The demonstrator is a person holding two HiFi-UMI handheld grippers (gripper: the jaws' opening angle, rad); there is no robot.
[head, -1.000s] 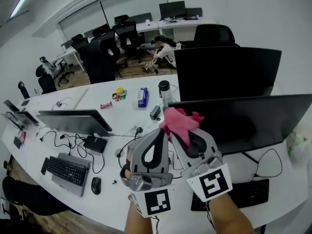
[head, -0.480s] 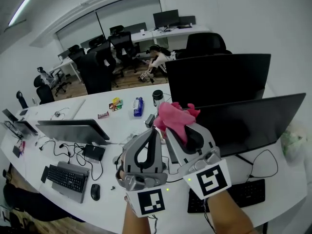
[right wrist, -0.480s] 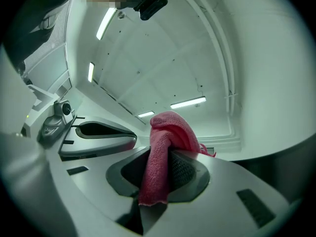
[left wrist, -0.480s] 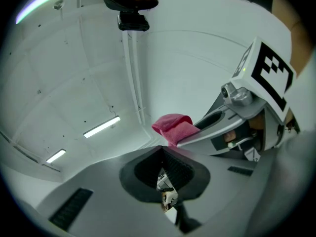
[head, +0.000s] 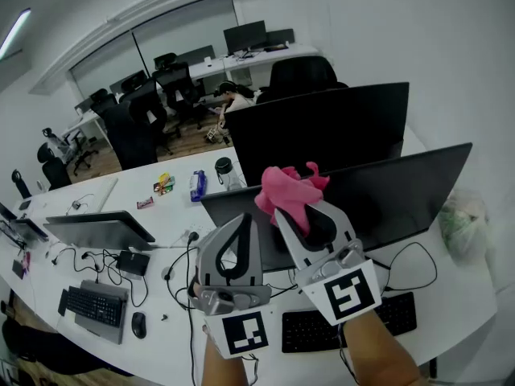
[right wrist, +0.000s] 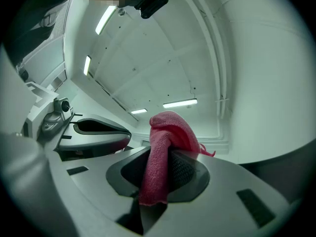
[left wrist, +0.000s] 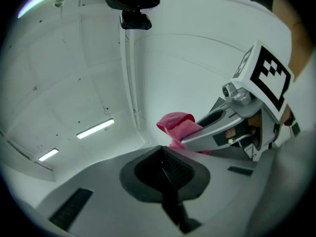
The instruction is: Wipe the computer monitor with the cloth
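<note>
Pink woven cloth (right wrist: 160, 152), bunched, pinched in right gripper (right wrist: 163, 174)

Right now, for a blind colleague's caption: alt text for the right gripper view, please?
The right gripper holds a pink cloth pinched between its shut jaws, tilted up toward a white ceiling with strip lights. The left gripper shows at the left.

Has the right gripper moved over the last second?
Yes. Against the near monitor, the right gripper and its cloth have shifted right, from the screen's left corner to well inside its top edge.
</note>
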